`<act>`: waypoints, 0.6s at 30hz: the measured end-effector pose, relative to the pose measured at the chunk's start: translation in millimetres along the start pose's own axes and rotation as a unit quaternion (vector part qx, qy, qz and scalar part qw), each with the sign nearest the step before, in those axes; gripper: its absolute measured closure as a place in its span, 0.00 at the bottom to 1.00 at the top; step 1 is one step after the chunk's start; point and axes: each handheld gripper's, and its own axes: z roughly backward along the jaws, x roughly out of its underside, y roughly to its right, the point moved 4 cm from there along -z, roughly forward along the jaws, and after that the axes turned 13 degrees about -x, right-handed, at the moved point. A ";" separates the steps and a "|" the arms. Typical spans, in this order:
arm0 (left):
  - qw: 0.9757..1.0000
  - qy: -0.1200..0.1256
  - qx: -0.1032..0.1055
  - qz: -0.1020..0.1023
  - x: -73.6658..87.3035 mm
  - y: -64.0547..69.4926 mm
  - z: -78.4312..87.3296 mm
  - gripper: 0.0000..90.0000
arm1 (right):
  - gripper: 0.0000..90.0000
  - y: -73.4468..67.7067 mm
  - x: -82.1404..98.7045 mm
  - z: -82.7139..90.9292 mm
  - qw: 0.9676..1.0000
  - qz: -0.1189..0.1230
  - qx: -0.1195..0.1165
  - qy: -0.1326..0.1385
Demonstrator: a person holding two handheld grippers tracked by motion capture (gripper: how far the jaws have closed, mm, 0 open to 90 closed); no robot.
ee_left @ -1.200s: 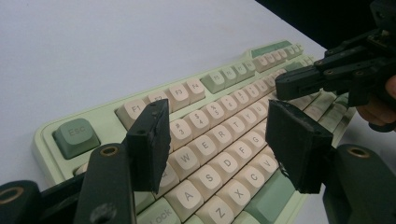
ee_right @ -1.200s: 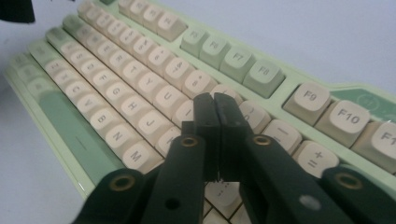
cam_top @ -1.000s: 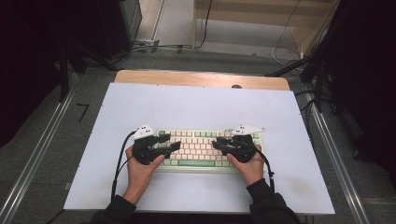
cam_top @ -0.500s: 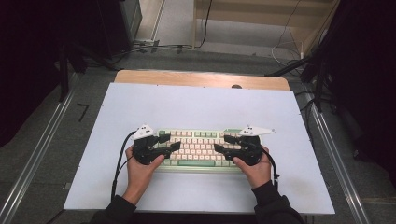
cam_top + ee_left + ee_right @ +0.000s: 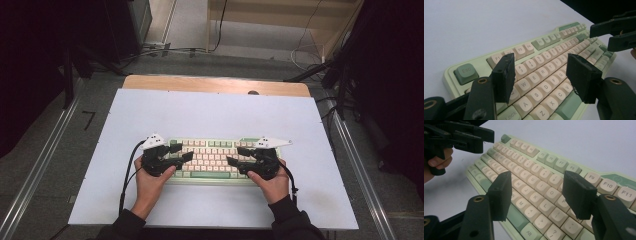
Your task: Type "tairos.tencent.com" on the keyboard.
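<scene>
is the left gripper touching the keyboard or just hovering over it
Cannot tell. In the left gripper view the left gripper stands with open jaws over the keyboard, nothing clamped between them, but no clear gap or contact shows beneath the tips; the high view is too coarse.

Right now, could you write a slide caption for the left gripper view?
Open left claw poised above the letter keys of a green and cream keyboard on a white table.

The keyboard (image 5: 210, 159) lies on the table (image 5: 215, 115), toward its near edge. The left gripper (image 5: 181, 152) hovers over its left end, the right gripper (image 5: 235, 155) over its right end.
</scene>
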 end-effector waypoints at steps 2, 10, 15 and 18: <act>1.000 0.000 0.000 0.000 0.0 0.0 -0.1 0.45 | 0.45 -0.6 0.3 -0.5 1.000 0.003 0.000 -0.001; 1.000 -0.002 0.001 -0.002 0.4 0.2 -0.5 0.46 | 0.80 -7.2 3.1 -4.1 1.000 0.017 -0.011 -0.010; 1.000 -0.002 0.002 -0.002 0.6 0.4 -0.6 0.46 | 0.93 -10.9 4.8 -8.5 0.999 0.023 -0.019 -0.020; 1.000 -0.002 0.001 -0.002 0.5 0.2 -0.6 0.46 | 0.97 -12.0 5.9 -10.7 0.999 0.025 -0.022 -0.025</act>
